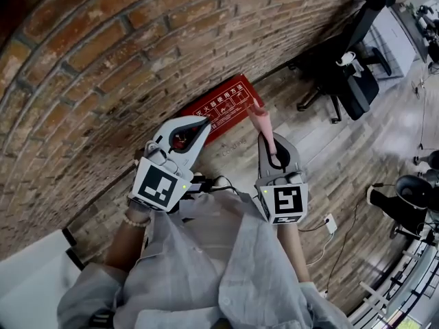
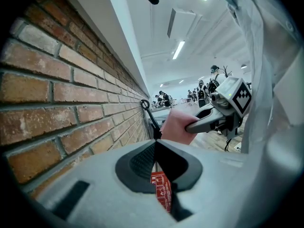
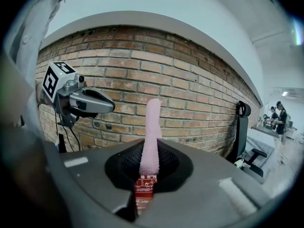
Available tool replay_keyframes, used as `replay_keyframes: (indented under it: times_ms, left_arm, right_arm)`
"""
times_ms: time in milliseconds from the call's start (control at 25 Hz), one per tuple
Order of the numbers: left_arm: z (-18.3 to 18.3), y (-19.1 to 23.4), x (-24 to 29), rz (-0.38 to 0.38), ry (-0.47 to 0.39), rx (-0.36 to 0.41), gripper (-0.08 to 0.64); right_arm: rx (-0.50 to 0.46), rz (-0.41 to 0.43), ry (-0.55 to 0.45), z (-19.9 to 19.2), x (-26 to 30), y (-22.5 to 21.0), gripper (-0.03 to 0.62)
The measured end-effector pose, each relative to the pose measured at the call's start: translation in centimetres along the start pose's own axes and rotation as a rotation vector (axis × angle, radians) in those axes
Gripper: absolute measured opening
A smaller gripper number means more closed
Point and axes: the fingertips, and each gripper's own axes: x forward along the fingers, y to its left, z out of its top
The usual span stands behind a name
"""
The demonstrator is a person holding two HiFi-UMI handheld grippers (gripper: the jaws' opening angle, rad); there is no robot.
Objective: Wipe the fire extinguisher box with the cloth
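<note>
Cloth comes nearest: a pink, nubby strip clamped between the jaws of the right gripper. Most of its length stands free beyond the fingertips. It looks light and soft. Although it holds a narrow folded shape here, I expect it to flop and bunch once it is pressed down. Holding it by one end as it is now leaves plenty of loose fabric to drag. A grip nearer the middle would probably give firmer pressure, at the cost of reach.

Just beside it, the left gripper has its jaws brought together with nothing between them. It is level with the right one and takes no part in the hold.

Beyond both tools, the fire extinguisher box sits low on the wooden floor, tight against the foot of the brick wall. Its red face with white printing is turned up. Both gripper views show it through the gap under the jaws, and no contact between cloth and box shows. It reads as rigid and flat, likely heavy enough to stay put, so it needs no gripping, only the cloth laid on its top.

Farther off, an office chair stands by the wall.
</note>
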Motion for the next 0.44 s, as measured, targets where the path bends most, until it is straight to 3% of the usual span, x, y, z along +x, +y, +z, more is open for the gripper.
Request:
replay_keyframes:
  times_ms: [440]
  left_arm:
    - [-0.03, -0.25, 0.07, -0.001, -0.003, -0.004, -0.002]
  right_arm:
    - [-0.002, 0.007, 0.007, -0.23, -0.1, 0.24, 0.02]
